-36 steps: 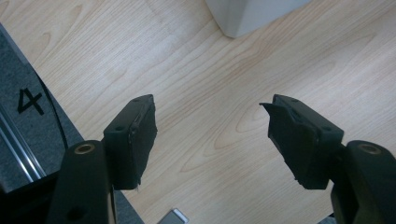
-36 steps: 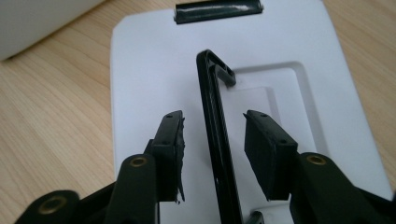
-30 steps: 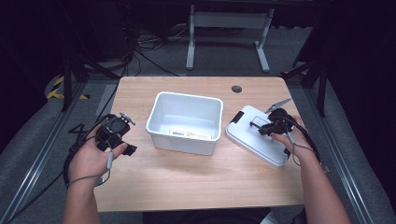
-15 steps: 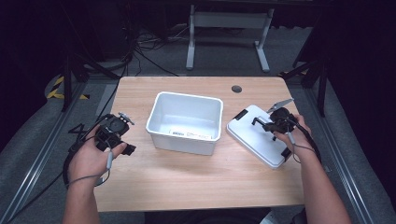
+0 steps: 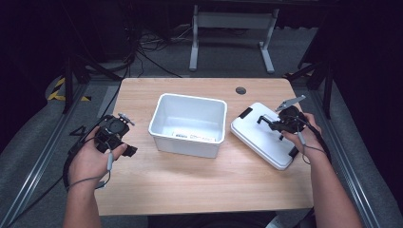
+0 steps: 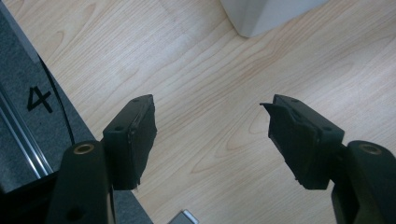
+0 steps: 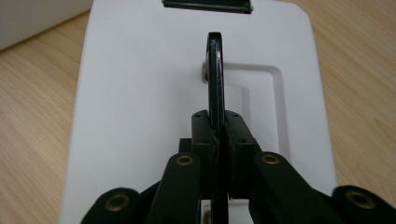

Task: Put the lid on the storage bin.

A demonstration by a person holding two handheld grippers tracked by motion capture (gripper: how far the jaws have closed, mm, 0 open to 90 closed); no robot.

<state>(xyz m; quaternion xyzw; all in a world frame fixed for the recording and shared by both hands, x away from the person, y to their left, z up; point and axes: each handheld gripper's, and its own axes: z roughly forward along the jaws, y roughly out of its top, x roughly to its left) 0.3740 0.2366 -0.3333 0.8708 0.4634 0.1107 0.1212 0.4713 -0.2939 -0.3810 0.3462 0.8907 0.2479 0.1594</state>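
We see a pale wooden surface [image 5: 199, 190] in a dark room, with grey floor, loose cables and a metal stand [image 5: 232, 28] beyond its far edge. A white bin [image 5: 189, 124] sits open at the middle of the surface. To its right a white lid [image 5: 252, 135] lies flat at an angle, near the bin but apart from it, with black clips at its ends and a thin black handle [image 7: 215, 79] standing up from a shallow recess in its middle.

From above, our right claw [image 5: 271, 124] sits low over the lid's middle, and our left claw [image 5: 122, 148] rests near the surface's left edge, well apart from the bin. The right gripper view adds what the high view cannot: the jaws are pressed together on the handle, which runs straight up between them. The left gripper view shows the left claw [image 6: 212, 135] with its jaws wide apart over bare wood, nothing between them, a corner of the bin [image 6: 266, 14] at the top and the surface's edge with a grey strip marked "4" at the left.

Compared with a second ago, the right claw's jaws have just been closing and now grip the handle; the lid, the bin and the left hand [image 5: 92, 161] lie where they were.
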